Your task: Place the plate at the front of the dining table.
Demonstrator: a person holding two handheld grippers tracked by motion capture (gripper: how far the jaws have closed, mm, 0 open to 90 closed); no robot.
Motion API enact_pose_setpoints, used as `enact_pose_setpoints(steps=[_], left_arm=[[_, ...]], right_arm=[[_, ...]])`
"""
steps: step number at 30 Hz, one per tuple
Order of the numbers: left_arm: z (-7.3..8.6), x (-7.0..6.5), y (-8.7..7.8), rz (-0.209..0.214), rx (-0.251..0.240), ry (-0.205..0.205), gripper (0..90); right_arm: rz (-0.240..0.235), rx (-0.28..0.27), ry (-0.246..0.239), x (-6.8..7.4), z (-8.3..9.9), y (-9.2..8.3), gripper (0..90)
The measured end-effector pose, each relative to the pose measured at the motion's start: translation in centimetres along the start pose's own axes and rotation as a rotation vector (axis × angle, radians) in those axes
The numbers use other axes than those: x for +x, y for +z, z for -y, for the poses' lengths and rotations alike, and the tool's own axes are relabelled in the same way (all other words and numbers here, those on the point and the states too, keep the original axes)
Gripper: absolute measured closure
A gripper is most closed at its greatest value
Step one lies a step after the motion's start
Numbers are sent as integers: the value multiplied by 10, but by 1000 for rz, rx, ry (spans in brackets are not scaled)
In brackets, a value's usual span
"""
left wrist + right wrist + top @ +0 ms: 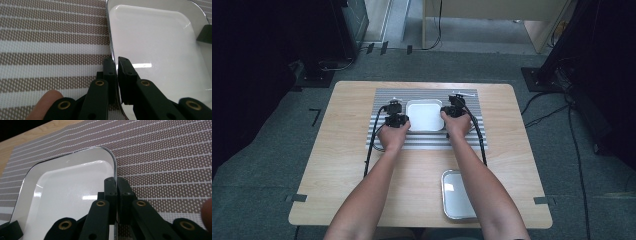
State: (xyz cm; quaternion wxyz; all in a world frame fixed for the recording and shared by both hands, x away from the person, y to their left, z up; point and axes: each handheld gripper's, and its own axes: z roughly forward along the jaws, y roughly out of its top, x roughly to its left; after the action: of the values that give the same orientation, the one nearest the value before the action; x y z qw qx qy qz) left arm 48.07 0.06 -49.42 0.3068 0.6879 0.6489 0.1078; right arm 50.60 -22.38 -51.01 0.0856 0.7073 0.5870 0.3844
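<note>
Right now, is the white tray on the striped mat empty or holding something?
Empty. The white tray shows a bare glossy floor in both gripper views, with only each gripper's jaws clamped over its opposite rims.

**Even overhead light, glare on the white tray**

In the high view the surface (362, 165) is evenly and softly lit, while the room's far left and right corners sink into near-black. The picture is slightly soft. In both gripper views the white tray (155, 37) carries bright streaks of glare, and the near black jaws are a little blurred.
</note>
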Motion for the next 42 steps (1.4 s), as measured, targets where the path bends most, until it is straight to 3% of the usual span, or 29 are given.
enact_pose_setpoints(steps=[5, 14, 16, 17, 18, 20, 21, 22, 23, 25, 28, 29, 30, 33, 35, 38, 40, 41, 42], left_arm=[[-7, 1, 4, -2, 20, -8, 859], [-9, 5, 5, -1, 5, -4, 848], [-9, 5, 5, 4, 3, -1, 809], [-9, 6, 3, 8, -4, 1, 732], [-8, 6, 2, 12, -20, 3, 732], [-7, 10, -2, 13, -66, 9, 677], [-5, 12, -4, 17, -99, 5, 637], [-4, 14, -5, 7, -120, 5, 537], [-2, 15, -6, -8, -134, 4, 537], [-1, 17, -8, -20, -133, 5, 416], [0, 19, -12, -24, -114, 25, 351], [2, 21, -16, -8, -117, 23, 293], [2, 21, -16, -8, -117, 23, 277], [6, 24, -23, 25, -122, 31, 240], [9, 26, -26, 26, -111, 48, 212], [13, 29, -31, 46, -110, 40, 205], [17, 31, -35, 62, -126, 35, 199], [19, 32, -36, 61, -130, 45, 199], [23, 32, -39, 45, -132, 85, 197]], right_arm=[[-7, -13, 3, -2, -1, 5, 881], [-25, -27, 7, -1, -2, 9, 875], [-38, -28, 15, -3, -2, 10, 842], [-76, -30, 27, -5, -3, 9, 729], [-76, -30, 27, -5, -3, 9, 729], [-101, -45, 27, -8, -4, 7, 621], [-106, -65, 5, -10, -5, 5, 593], [-112, -83, -22, -13, -7, 1, 562], [-112, -83, -22, -13, -7, 1, 562], [-116, -100, -51, -16, -9, -5, 569], [-135, -98, -76, -20, -12, -13, 538], [-101, -71, -117, -21, -12, -19, 501], [-101, -71, -117, -21, -12, -19, 501], [-31, -35, -183, -22, -10, -26, 464], [-59, -36, -182, -24, -8, -34, 363], [-77, -53, -184, -26, -7, -39, 307], [-58, -56, -203, -27, -4, -44, 304], [-44, -52, -209, -28, -3, -46, 308], [-53, -52, -211, -30, 0, -52, 295]])
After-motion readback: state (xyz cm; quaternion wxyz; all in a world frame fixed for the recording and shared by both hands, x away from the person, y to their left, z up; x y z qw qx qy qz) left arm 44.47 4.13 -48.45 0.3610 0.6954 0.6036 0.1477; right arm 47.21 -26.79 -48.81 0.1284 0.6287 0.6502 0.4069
